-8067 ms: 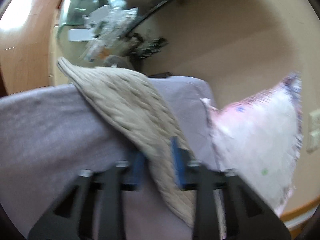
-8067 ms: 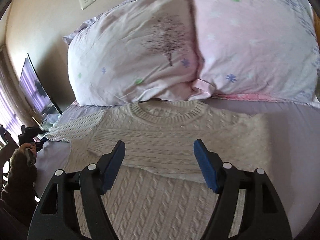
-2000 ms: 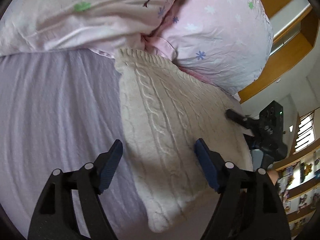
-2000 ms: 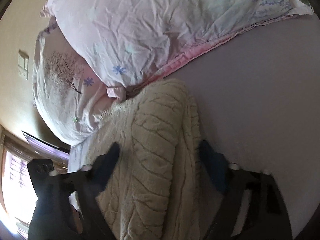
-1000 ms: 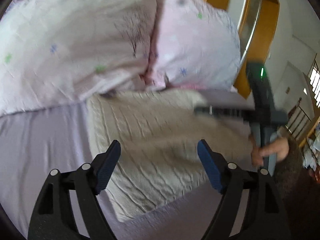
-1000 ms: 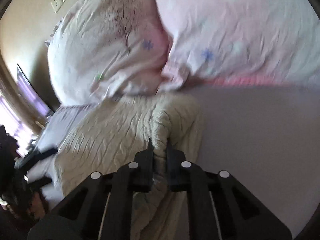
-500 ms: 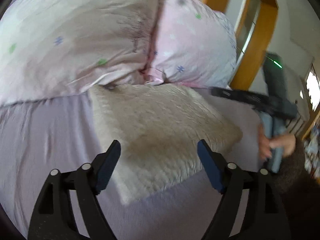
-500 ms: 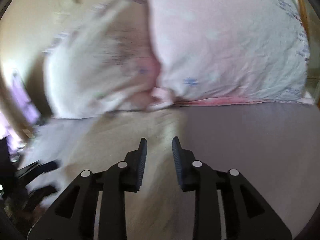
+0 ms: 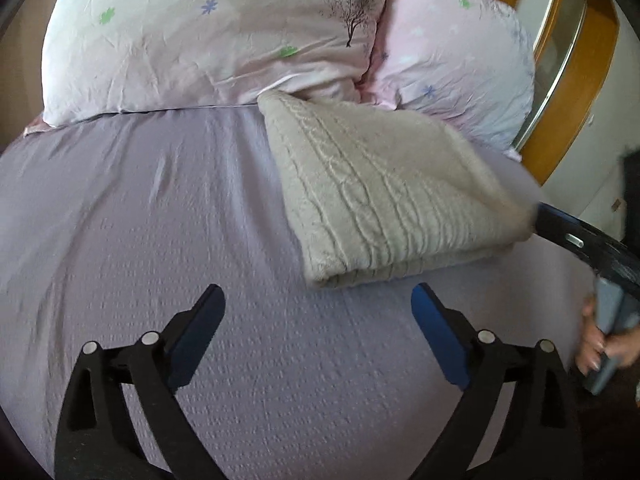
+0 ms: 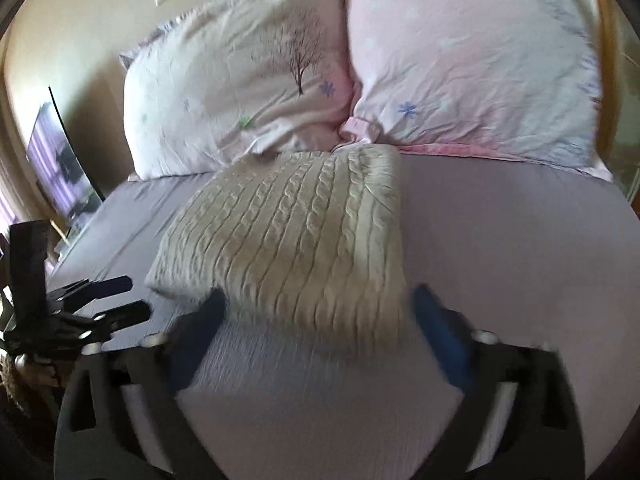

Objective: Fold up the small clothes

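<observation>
Blue-padded left gripper [image 9: 316, 312] and right gripper [image 10: 316, 312], both spread wide and empty, flank the folded cream cable-knit sweater [image 9: 384, 196] lying on the lavender sheet [image 9: 160, 220] below two pillows [image 10: 248, 92]. Folding appears complete; next comes tidying or setting aside.

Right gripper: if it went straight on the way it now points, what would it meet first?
Most likely the folded sweater. The right gripper is open, its blue pads flanking the sweater's near edge on the bed sheet. The pillows lie farther back. Motion blur leaves depth uncertain.
</observation>
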Demonstrator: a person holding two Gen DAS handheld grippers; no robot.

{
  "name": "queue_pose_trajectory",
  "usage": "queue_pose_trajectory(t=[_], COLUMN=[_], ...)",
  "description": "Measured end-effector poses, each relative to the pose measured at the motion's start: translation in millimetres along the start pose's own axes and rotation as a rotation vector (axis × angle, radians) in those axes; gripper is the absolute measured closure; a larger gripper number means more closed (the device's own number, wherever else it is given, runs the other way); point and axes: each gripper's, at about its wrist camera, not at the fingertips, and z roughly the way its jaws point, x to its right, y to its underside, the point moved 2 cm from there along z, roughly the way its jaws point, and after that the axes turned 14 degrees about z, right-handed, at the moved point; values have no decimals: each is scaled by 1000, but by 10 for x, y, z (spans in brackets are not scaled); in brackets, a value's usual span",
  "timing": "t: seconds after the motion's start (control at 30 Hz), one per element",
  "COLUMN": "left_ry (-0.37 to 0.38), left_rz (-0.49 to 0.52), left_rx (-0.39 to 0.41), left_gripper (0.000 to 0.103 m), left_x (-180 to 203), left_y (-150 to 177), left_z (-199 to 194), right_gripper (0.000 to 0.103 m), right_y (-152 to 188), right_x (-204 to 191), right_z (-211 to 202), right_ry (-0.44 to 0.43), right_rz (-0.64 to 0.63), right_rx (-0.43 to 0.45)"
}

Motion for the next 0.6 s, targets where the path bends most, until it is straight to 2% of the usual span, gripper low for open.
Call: queue_pose_trajectory(t=[0.07,0.2,0.33,0.5,0.6], left_ry=[-26,-82,-89,-113,-146], left_rz=[26,67,75,94,124], left_rx=[-18,-61,-91,-102,-128], left_gripper=[6,2,2,2,2], left_x=[51,129,145,169,220], left_y=[6,32,75,77,80], left_z=[43,141,207,226,256], right_gripper=[1,1,1,1,1], right_y=[118,273,380,473,476], right_x=[33,66,15,-78,-75], right_z=[46,262,445,479,476], right_ry=[26,103,185,264,268], right_rz=[17,51,30,-44,-37], right_rx=[-18,-104,-156,-160,-158])
